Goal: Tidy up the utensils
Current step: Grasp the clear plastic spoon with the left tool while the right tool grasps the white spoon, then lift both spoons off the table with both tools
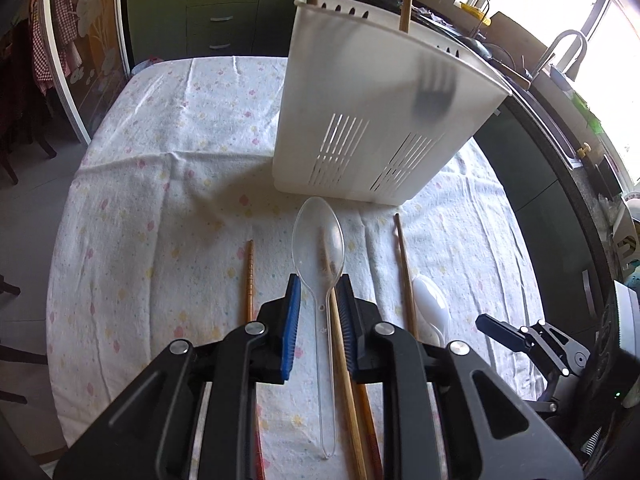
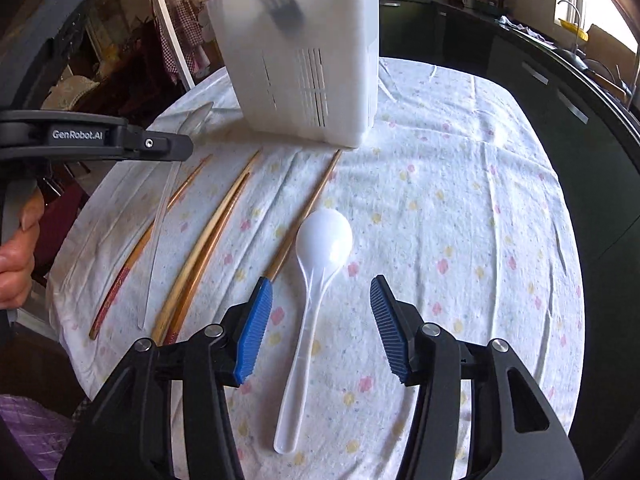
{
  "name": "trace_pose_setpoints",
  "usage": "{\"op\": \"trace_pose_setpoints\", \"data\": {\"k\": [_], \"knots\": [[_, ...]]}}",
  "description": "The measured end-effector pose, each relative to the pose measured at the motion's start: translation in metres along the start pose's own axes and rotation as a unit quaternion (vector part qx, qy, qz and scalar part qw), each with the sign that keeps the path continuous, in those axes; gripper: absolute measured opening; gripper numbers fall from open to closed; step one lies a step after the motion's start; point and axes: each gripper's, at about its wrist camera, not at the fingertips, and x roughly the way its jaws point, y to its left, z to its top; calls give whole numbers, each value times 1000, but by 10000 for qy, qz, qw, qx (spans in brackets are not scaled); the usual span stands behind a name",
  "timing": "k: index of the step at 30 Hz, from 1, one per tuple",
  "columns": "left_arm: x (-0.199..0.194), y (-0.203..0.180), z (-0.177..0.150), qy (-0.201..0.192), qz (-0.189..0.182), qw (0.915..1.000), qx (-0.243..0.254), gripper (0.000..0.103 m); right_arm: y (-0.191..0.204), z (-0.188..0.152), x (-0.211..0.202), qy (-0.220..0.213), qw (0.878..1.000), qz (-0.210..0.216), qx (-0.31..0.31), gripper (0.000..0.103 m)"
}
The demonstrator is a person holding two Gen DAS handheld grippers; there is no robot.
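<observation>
A white slotted utensil caddy (image 1: 376,112) stands on the flowered tablecloth (image 1: 160,140), holding two wooden sticks and a dark fork seen through its wall; it also shows in the right wrist view (image 2: 308,56). My left gripper (image 1: 318,284) is open, its jaws either side of a clear plastic spoon (image 1: 318,240) lying across a wooden chopstick (image 1: 344,352). My right gripper (image 2: 320,286) is open above a white plastic spoon (image 2: 316,256) lying on the cloth. Several wooden chopsticks (image 2: 208,252) lie left of the white spoon.
Another chopstick (image 1: 249,280) lies left of my left gripper and one (image 1: 406,272) lies to its right, next to the white spoon (image 1: 430,304). Green kitchen cabinets (image 1: 208,20) and a counter with a sink tap (image 1: 564,52) surround the table.
</observation>
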Motion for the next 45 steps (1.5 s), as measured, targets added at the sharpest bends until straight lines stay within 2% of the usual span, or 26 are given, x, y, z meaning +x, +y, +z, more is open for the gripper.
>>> {"op": "trace_pose_setpoints", "data": {"k": [11,12,16,19,21,35,36,39,43,45], "knots": [[-30,-7,-7,-439,-133,9985,285,18,1,21,41,405,9992,21,-7,35],[-32,-8,-8,-460,-145,9984,306,18,0,23,43,403,9992,-33,1,25],[-37,-8,-9,-557,-202,9977,344,18,-4,27,44,353,9992,-135,101,18],[-44,-10,-9,-682,-245,9967,378,18,-6,27,37,199,9995,-23,240,13],[-49,-11,-9,-780,-261,9958,413,18,-7,26,27,72,9993,82,361,6],[-82,-22,-12,-1362,-352,9877,679,18,-20,15,-23,-620,9901,916,869,6],[-85,-23,-12,-1412,-363,9868,711,6,-20,14,-26,-658,9892,956,890,6],[-90,-26,-12,-1517,-397,9847,760,5,-19,14,-33,-751,9881,1011,888,6],[-89,-27,-11,-1503,-405,9846,794,5,-17,13,-36,-792,9878,1024,868,6],[-82,-27,-10,-1360,-350,9868,808,5,-17,12,-36,-785,9878,1012,881,6]]}}
